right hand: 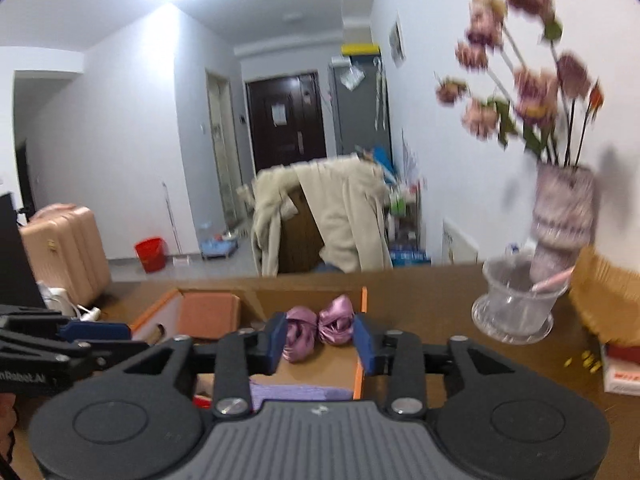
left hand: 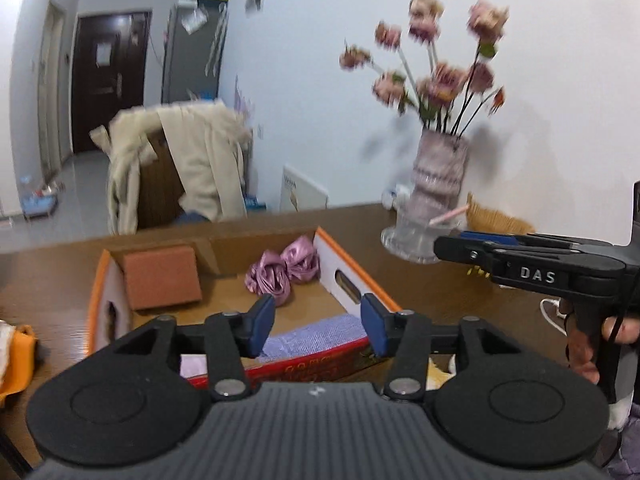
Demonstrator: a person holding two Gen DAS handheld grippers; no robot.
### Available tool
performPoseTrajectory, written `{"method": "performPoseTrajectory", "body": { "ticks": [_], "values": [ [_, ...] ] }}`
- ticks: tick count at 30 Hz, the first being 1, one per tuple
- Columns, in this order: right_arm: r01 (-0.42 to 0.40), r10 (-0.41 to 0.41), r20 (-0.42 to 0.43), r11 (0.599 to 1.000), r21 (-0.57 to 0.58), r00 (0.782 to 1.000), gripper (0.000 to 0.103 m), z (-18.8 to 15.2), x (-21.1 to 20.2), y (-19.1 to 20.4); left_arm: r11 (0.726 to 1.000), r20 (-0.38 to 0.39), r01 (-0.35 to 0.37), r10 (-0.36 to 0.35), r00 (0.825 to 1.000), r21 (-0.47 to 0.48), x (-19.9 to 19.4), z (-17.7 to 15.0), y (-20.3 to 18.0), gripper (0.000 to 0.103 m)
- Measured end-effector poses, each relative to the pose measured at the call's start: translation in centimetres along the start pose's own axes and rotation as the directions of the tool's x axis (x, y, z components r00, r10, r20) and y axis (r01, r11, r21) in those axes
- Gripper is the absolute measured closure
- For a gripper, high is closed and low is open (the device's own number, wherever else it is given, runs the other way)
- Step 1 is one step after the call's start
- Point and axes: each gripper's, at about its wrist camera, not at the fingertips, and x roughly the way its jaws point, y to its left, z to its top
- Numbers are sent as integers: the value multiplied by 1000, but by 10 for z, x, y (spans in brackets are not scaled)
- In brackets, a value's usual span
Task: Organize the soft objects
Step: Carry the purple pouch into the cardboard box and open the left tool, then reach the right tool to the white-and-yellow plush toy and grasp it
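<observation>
A cardboard box (left hand: 326, 256) with an orange rim sits on the brown table. Inside lie a crumpled pink satin piece (left hand: 280, 276), a terracotta block (left hand: 160, 276) and a folded lavender cloth (left hand: 304, 340) at the near end. My left gripper (left hand: 318, 326) hovers over the box's near edge, open, with nothing pressed between its blue pads. My right gripper (right hand: 321, 344) is open too, above the same box (right hand: 364, 304). The pink satin piece (right hand: 316, 330) shows beyond its gap and the lavender cloth (right hand: 300, 394) lies below. Neither gripper holds anything.
A vase of pink flowers (left hand: 440, 172) and a glass bowl (left hand: 416, 236) stand on the table's right, beside a woven item (left hand: 496, 218). A chair draped with a beige coat (left hand: 192, 168) stands behind the table. An orange object (left hand: 20, 352) lies at the left edge.
</observation>
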Motion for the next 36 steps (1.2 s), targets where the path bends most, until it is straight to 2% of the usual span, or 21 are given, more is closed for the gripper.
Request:
{"method": "performPoseTrajectory", "body": {
  "ticks": [3,4,5,8,11,13,16,20,24,28,32,36],
  "values": [
    [-24,25,23,1000,-12,999,57,-13,-34,9,999,62,-29,28,998,15,-41,-21,-9,33],
    [-37,37,26,999,-6,999,51,-21,-45,11,999,70,-25,23,997,27,-53,-32,-13,27],
    [-50,50,20,999,-1,999,46,-29,-53,14,999,64,-13,11,998,37,-63,-44,-17,27],
    [-91,91,-8,996,14,996,43,-59,-82,25,999,36,-19,17,999,34,-87,-77,-27,26],
    [-120,122,-32,992,36,992,35,-90,-104,36,999,56,-47,46,997,20,-109,-107,-35,19],
    [-126,128,-63,991,44,990,33,-107,-112,44,999,52,-36,37,998,-4,-118,-122,-38,17],
    [-105,106,-100,994,19,989,33,-122,-119,51,999,23,-39,40,999,-5,-119,-132,-41,17],
    [-87,88,-79,996,18,993,33,-129,-133,51,999,26,-39,39,999,7,-123,-136,-47,17],
    [-61,65,-81,997,46,995,33,-135,-135,37,1000,5,-25,25,1000,7,-108,-137,-56,17],
    [-30,38,-98,996,81,994,33,-140,-124,13,1000,-45,0,-1,999,-19,-72,-132,-62,18],
    [3,7,-115,996,87,993,35,-135,-106,-9,997,-114,-7,-2,994,-73,-25,-126,-65,31],
    [-4,12,-122,998,68,992,37,-126,-75,-27,992,-138,-26,9,990,-127,16,-120,-67,36]
  ]
}}
